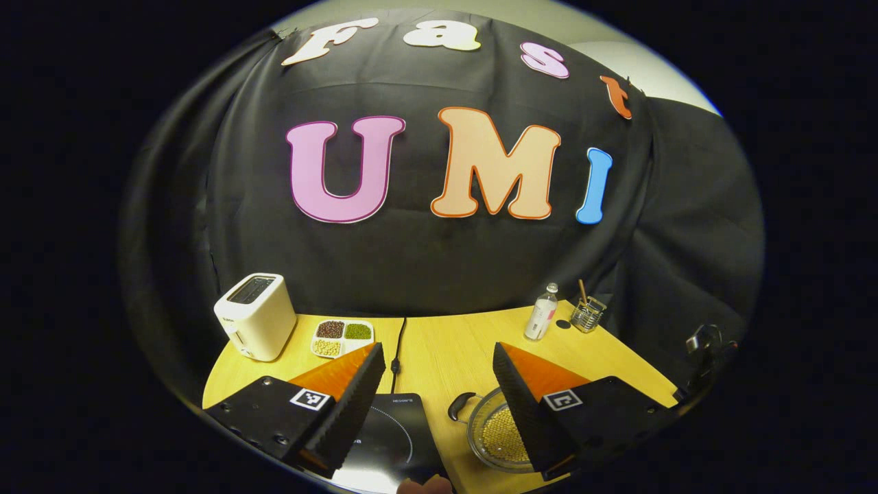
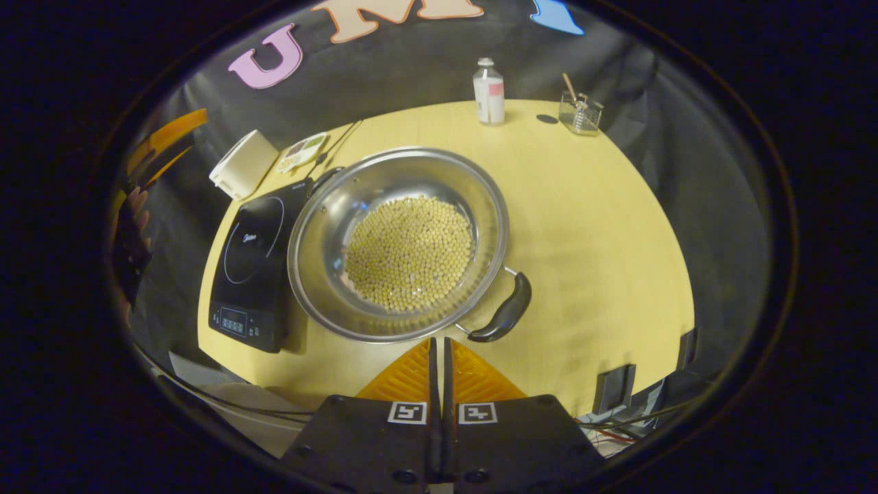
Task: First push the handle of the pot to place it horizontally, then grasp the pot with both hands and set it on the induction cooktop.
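Here the pot (image 2: 398, 243) sits just beyond the closed right jaws.

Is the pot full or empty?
Partly full: yellow beans cover the bottom of the pot, while its steel walls above them stay bare.

Left gripper (image 1: 439, 384) held above the table (image 1: 453, 343), fingers wide apart. Below, black cooktop (image 1: 391, 436) on the left, pot (image 1: 497, 432) of beans just right of it. Far left, white toaster (image 1: 252, 315) beside a tray (image 1: 343, 337). Far right, bottle (image 1: 542, 313) and glass (image 1: 588, 314).
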Tool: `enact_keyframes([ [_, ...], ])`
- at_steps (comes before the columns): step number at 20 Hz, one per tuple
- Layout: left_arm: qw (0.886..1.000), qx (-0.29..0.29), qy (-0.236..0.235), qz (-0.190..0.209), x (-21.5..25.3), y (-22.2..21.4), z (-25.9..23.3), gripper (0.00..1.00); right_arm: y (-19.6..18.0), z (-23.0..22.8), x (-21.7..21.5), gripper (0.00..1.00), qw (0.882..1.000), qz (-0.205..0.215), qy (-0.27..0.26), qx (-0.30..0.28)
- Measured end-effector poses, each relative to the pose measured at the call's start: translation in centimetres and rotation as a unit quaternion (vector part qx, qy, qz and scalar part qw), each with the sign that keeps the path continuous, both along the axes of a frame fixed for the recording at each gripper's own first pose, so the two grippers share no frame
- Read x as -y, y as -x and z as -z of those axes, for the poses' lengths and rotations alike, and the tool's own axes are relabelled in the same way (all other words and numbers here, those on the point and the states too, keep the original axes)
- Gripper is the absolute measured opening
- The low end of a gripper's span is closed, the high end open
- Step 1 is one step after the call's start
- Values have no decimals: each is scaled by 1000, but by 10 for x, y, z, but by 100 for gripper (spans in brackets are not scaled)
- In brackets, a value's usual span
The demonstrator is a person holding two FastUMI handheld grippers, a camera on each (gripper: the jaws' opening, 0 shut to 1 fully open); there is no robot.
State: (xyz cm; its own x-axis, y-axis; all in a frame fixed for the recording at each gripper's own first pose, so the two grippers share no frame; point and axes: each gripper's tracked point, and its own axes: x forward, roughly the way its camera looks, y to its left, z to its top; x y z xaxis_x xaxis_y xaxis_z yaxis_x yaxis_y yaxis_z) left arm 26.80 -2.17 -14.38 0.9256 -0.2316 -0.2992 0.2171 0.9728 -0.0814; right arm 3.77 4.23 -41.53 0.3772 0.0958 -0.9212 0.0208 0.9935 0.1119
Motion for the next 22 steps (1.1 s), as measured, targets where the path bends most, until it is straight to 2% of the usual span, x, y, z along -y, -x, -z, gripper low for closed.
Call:
enact_keyframes([
  [6,1000,-8,-7,-10,-7,-1,5,97,1,20,0,3,999,-15,3,-30],
  [7,1000,-10,-8,-12,-8,0,7,97,0,23,0,0,999,-16,4,-33],
  [9,1000,-13,-6,-16,-9,-1,9,97,-2,28,6,3,999,-16,10,-40],
  [12,1000,-18,-8,-19,-11,-1,11,98,-7,29,9,0,999,-15,5,-41],
  [13,1000,-19,-8,-20,-12,-1,13,98,-9,30,11,3,999,-14,5,-40],
  [16,999,-20,-7,-25,-14,-2,14,97,-14,33,16,0,999,-9,5,-43],
  [17,999,-21,-8,-27,-15,-2,14,97,-15,33,18,3,999,-8,5,-42],
  [22,999,-22,-12,-40,-26,-1,14,97,-28,36,32,3,999,-11,16,-43],
])
